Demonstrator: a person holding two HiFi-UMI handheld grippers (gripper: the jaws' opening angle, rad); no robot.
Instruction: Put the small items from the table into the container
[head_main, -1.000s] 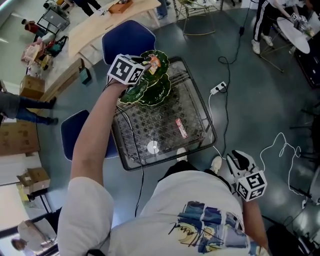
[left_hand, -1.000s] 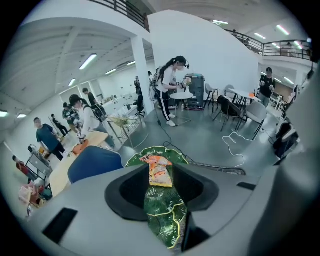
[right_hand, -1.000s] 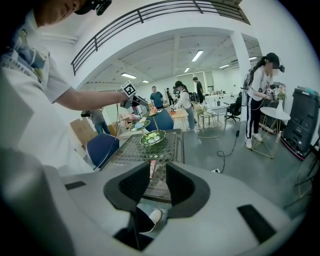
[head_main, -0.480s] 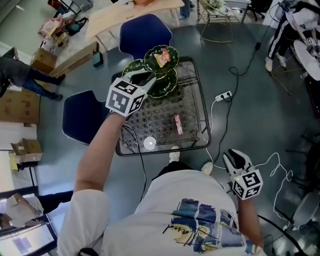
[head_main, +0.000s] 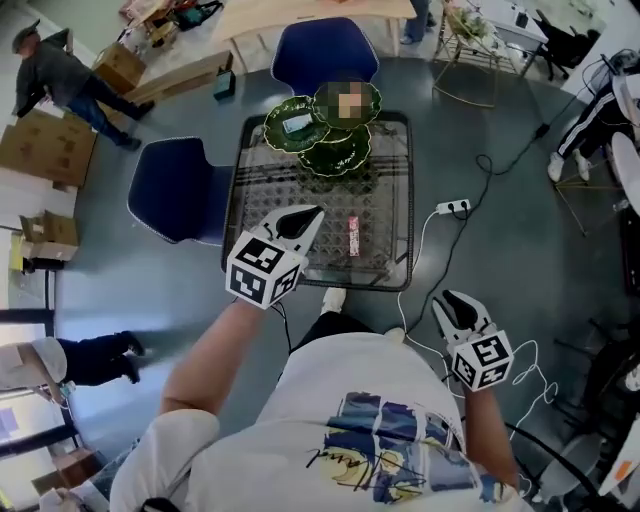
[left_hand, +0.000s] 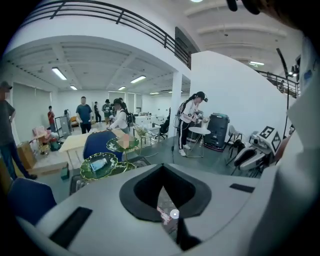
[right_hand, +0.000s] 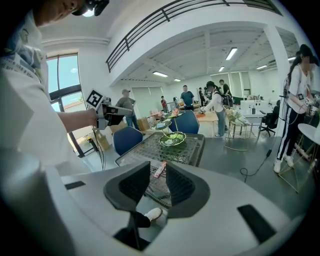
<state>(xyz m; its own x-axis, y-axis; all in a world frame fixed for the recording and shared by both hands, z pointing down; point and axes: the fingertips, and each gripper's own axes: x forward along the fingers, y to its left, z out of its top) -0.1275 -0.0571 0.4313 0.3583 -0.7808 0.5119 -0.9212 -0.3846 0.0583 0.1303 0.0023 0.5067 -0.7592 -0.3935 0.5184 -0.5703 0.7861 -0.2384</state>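
Note:
A wire-mesh table (head_main: 380, 205) bears tiered green leaf-shaped dishes (head_main: 318, 135) at its far end, with a pale blue item lying in one dish. A slim pink packet (head_main: 352, 235) lies on the mesh nearer me. My left gripper (head_main: 308, 216) hovers over the table's near left part, jaws shut with nothing between them. In the left gripper view the left gripper (left_hand: 162, 189) points at the pink packet (left_hand: 163, 216) and a small white disc (left_hand: 174, 214). My right gripper (head_main: 448, 299) hangs open over the floor, right of the table. The right gripper (right_hand: 158, 182) faces the packet (right_hand: 159, 169) and the dishes (right_hand: 172, 139).
Two blue chairs (head_main: 325, 55) (head_main: 175, 190) stand at the table's far and left sides. A power strip (head_main: 452, 207) with its cable lies on the floor to the right. My shoe (head_main: 333, 298) is at the table's near edge. Cardboard boxes (head_main: 45, 145) and people are further off.
My left gripper has drawn back from the green dishes to the near part of the table, and its jaws have closed. The right gripper has stayed almost still.

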